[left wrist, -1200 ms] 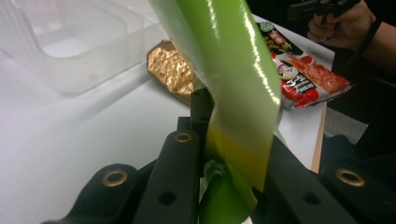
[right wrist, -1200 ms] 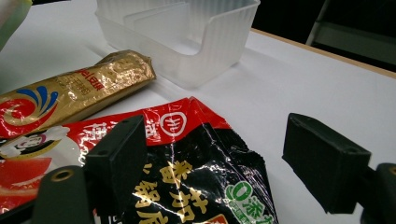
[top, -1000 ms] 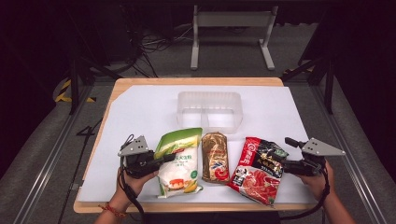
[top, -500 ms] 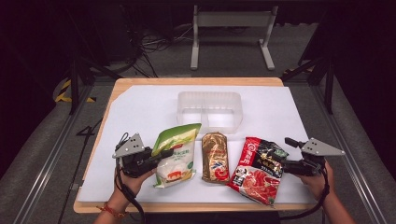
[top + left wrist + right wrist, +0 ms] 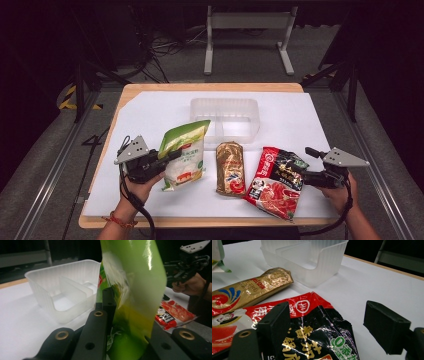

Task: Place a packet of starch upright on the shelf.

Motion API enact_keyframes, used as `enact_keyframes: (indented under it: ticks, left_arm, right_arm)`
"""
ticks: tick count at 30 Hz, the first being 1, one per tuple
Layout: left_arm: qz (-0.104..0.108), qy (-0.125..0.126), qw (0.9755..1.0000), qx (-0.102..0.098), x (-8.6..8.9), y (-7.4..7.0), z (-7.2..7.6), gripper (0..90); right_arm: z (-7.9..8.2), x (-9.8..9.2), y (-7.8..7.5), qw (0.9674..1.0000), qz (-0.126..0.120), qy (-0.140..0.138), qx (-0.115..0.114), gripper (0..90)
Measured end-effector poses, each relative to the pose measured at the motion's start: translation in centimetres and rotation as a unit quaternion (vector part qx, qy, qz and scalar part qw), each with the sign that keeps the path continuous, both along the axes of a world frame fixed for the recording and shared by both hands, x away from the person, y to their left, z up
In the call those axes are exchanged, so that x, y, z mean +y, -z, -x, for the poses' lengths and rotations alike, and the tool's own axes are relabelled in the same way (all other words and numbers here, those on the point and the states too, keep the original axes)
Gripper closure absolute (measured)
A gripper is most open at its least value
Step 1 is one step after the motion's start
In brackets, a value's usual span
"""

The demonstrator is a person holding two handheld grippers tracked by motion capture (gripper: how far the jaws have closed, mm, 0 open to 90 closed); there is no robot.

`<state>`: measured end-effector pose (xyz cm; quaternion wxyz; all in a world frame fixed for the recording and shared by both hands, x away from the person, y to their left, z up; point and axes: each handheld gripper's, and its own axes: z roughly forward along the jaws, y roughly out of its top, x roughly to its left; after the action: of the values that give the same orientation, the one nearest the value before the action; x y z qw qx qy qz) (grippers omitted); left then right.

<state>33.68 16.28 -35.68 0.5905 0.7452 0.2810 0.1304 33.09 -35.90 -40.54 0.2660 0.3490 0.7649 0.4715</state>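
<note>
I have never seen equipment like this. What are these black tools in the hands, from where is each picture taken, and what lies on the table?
A person holds a two-jaw gripper in each hand. The high view looks down on the table from above; each gripper view comes from a camera riding on that gripper, looking along its black jaws. The left gripper is shut on a green bag and holds it lifted. The right gripper is open, its jaws at either side of a corner of the red and black packet. A gold packet lies between them, and a clear plastic tray stands behind, on the white sheet.
</note>
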Motion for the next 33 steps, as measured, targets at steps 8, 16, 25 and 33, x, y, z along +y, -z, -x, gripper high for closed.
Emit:
enact_keyframes:
  ticks: [8,16,25,33]
  left_arm:
    - [0.022,-0.018,0.9996,-0.007,-0.2,-1.0,-0.8,88.0]
    - [0.025,-0.04,0.9987,-0.021,-1.5,-2.4,-1.8,88.0]
    - [0.039,-0.05,0.9975,-0.03,-2.3,-3.6,-3.0,88.1]
    - [0.05,-0.062,0.9963,-0.033,-3.4,-4.7,-4.6,88.2]
  right_arm:
    - [0.0,0.0,0.0,1.0,0.001,0.001,0.001,21.8]
    - [0.1,-0.1,0.0,1.0,0.001,0.001,0.0,22.0]
    - [0.0,-0.1,0.0,1.0,0.002,-0.001,0.0,22.0]
    - [0.0,-0.1,0.1,1.0,0.001,-0.002,0.0,22.0]
